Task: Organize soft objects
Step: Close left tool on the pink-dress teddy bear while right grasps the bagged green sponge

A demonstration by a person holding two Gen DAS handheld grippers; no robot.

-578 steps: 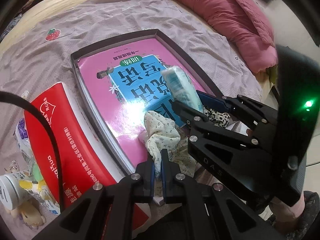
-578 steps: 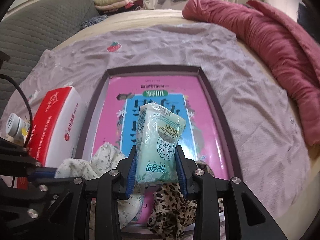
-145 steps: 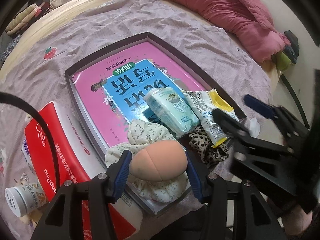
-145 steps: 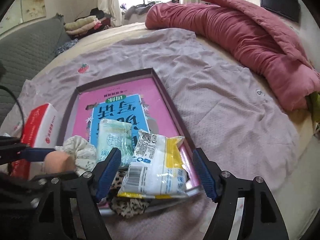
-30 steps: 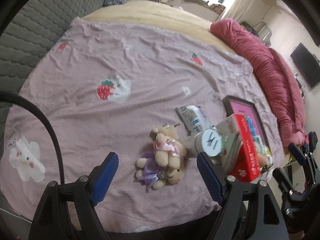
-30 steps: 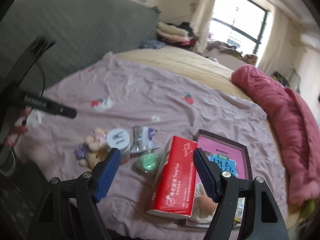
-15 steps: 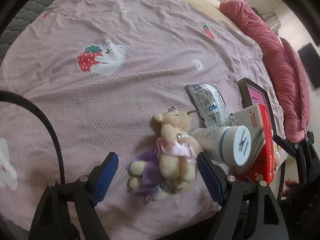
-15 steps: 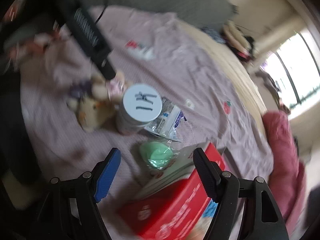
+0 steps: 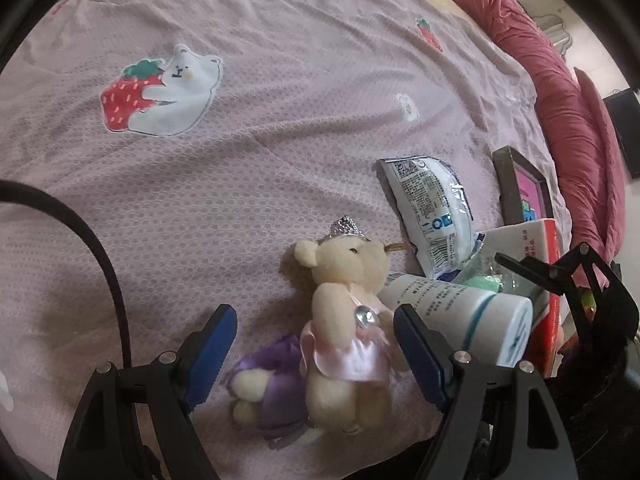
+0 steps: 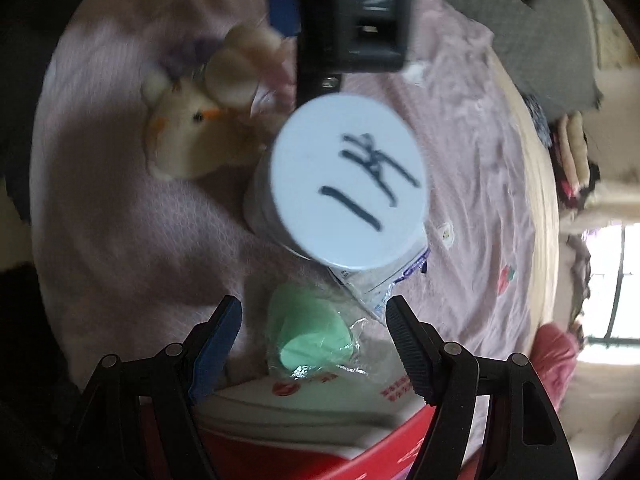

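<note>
The left gripper (image 9: pixel 314 350) is wide apart around the teddy bear (image 9: pixel 346 316), ready to grab it. The right gripper (image 10: pixel 314 332) is also apart, with the wrapped green sponge (image 10: pixel 308 330) between its fingers.

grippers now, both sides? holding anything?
Left gripper: open, empty, bracketing the teddy bear.
Right gripper: open, empty, over the green sponge.
</note>
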